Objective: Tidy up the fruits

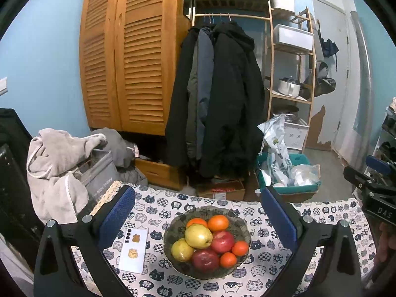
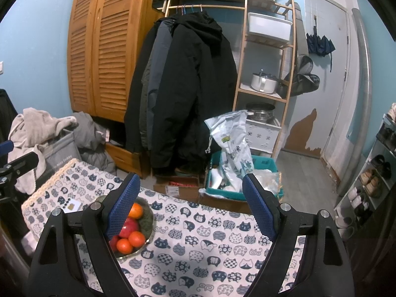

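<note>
A dark glass bowl (image 1: 241, 222) sits on the cat-print tablecloth (image 1: 272, 267). It holds two yellow pears (image 1: 198, 236), two red apples (image 1: 222, 241) and several oranges (image 1: 218, 222). My left gripper (image 1: 198, 212) hangs open above and in front of the bowl, nothing between its blue pads (image 1: 116, 214). In the right wrist view the bowl (image 2: 148, 216) lies behind the left finger, showing oranges (image 2: 136, 238) and a red apple (image 2: 129, 227). My right gripper (image 2: 189, 205) is open over bare cloth to the bowl's right, also seen at the left view's right edge (image 1: 371, 193).
A white phone (image 1: 133, 250) lies left of the bowl. Beyond the table's far edge stand a cardboard box (image 1: 222, 190), a teal basket with bags (image 1: 287, 173), hanging coats (image 1: 217, 99), a wooden wardrobe (image 1: 128, 57) and a laundry pile (image 1: 61, 168). A shoe rack (image 2: 371, 178) is at right.
</note>
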